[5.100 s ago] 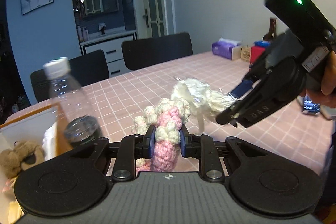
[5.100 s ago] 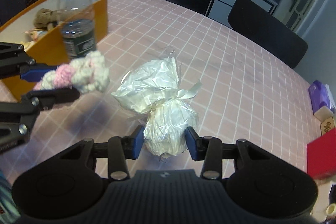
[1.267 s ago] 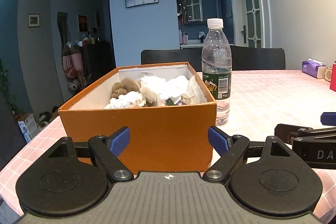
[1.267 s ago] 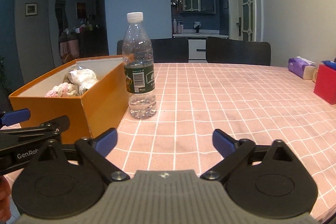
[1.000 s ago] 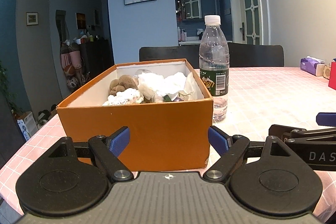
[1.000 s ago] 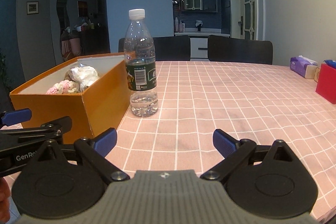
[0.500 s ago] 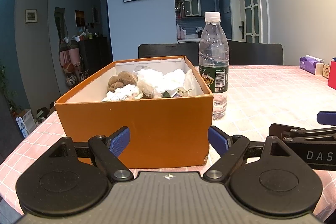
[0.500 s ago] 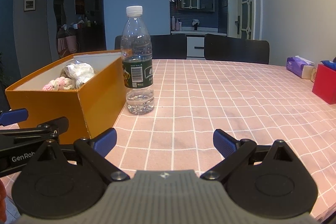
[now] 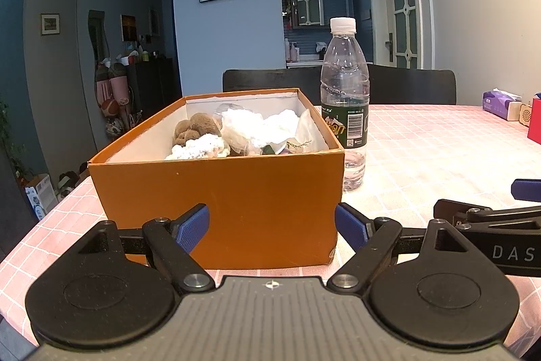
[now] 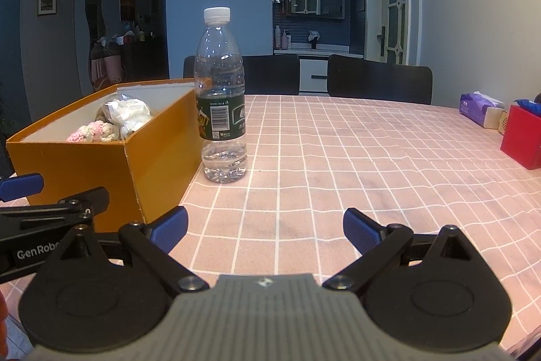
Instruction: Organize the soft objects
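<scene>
An orange cardboard box stands on the pink checked tablecloth and holds the soft items. Inside lie a brown plush toy, white wrapped bundles and a pink-and-white crocheted piece. My left gripper sits low in front of the box's near wall, open, with nothing between its blue pads. My right gripper is to the right of the box over bare cloth, open and empty. Each gripper's tip shows at the edge of the other's view.
A clear water bottle stands upright just right of the box. A purple tissue pack and a red box sit at the far right. Black chairs line the table's far side.
Five seconds ago each gripper was shut on a soft item; both items now lie in the box and both grippers are open. Over the last second the views barely shift.
</scene>
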A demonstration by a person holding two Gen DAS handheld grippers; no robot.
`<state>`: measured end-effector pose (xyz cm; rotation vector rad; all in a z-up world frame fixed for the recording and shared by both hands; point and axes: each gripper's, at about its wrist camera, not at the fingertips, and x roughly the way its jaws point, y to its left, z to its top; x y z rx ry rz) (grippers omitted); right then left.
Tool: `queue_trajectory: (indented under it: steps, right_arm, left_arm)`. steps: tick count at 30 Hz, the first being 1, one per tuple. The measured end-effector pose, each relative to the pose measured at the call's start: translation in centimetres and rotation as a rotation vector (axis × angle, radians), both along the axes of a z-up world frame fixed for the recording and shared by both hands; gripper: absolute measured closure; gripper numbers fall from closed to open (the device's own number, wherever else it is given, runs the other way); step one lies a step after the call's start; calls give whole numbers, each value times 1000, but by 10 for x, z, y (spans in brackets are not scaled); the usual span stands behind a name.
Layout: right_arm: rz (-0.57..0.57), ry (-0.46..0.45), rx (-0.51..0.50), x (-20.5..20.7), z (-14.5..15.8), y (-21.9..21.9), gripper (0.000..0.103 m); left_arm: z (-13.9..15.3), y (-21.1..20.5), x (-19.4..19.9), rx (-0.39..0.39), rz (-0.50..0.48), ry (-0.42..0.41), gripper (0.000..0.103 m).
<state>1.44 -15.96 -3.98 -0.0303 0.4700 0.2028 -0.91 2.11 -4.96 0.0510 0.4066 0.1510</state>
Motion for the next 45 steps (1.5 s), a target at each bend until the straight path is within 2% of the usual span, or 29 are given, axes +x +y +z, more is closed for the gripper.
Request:
queue_trajectory:
  steps: [45]
  right_arm:
    - [-3,5,-11,0,0,0,7]
  left_arm:
    - [1,1,-3,-10,17,-7,5]
